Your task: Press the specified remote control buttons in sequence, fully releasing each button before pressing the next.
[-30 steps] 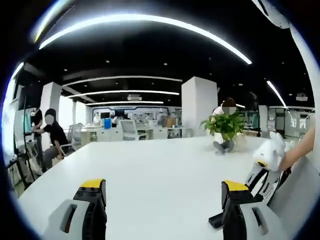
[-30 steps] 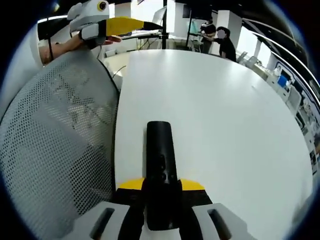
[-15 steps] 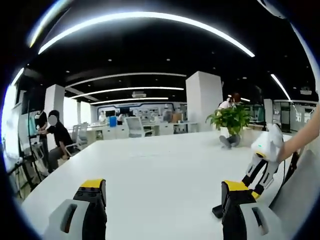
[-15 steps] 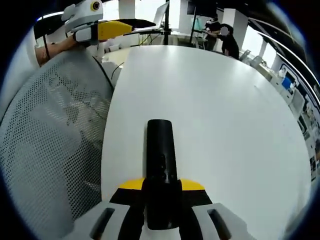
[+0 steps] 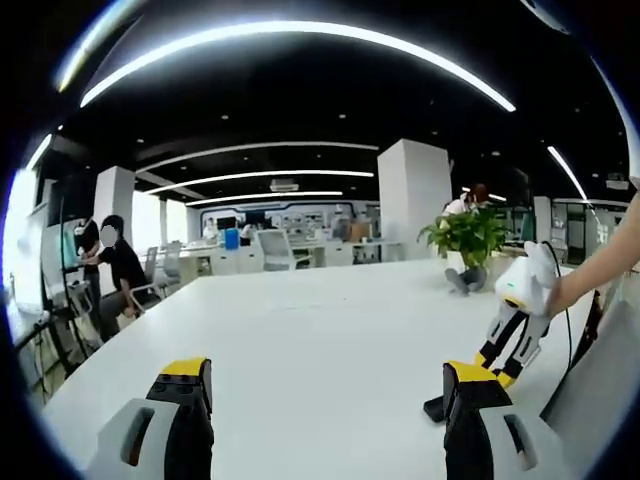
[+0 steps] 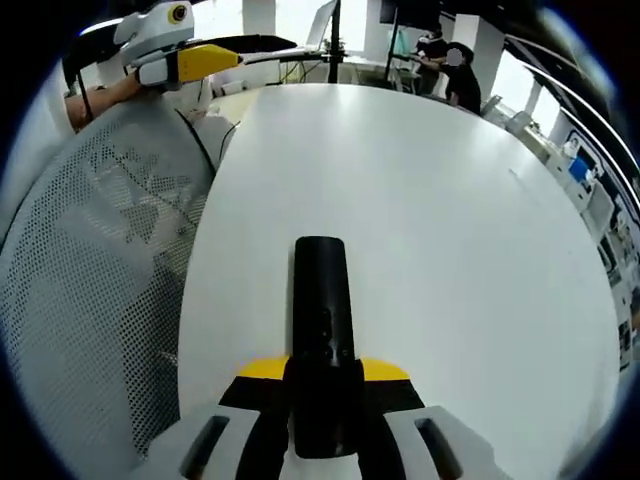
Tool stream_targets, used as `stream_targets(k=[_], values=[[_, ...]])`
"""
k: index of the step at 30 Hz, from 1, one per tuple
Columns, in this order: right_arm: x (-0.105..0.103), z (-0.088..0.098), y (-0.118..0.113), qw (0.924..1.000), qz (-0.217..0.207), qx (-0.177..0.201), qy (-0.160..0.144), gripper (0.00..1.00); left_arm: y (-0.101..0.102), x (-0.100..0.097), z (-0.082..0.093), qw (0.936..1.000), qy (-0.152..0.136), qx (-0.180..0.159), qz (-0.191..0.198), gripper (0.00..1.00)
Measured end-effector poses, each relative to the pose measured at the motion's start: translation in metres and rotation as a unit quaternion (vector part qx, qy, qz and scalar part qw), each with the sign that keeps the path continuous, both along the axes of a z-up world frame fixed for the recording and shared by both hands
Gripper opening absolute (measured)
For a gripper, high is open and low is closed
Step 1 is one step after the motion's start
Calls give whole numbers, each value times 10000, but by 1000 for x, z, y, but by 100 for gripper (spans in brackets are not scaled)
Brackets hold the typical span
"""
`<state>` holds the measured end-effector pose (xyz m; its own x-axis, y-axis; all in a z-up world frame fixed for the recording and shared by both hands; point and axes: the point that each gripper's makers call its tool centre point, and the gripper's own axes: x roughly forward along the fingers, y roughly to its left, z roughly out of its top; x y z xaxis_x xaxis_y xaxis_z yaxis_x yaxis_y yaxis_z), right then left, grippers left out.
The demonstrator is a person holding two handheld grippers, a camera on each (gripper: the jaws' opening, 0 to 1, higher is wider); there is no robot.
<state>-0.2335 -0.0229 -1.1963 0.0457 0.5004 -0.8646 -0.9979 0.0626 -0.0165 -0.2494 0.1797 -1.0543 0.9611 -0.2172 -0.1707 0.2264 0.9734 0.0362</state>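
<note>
Right gripper [image 6: 322,385]: jaws clenched on the black remote control [image 6: 322,320], which projects forward over the white table [image 6: 450,230]. Left gripper [image 5: 325,375]: jaws spread wide, grasping nothing, held level above the table. A mesh chair back [image 6: 90,280] stands just beside the table edge.
</note>
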Motion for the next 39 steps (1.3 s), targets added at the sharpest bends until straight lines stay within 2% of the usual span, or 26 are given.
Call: stream_targets(k=[10,39], values=[[12,-1,-2,9998,167,-119,22,22,3,0,-3,10000,17,39,18,100],[50,-1,-3,9995,246,-205,66,22,0,-2,-5,9999,98,39,-85,99]])
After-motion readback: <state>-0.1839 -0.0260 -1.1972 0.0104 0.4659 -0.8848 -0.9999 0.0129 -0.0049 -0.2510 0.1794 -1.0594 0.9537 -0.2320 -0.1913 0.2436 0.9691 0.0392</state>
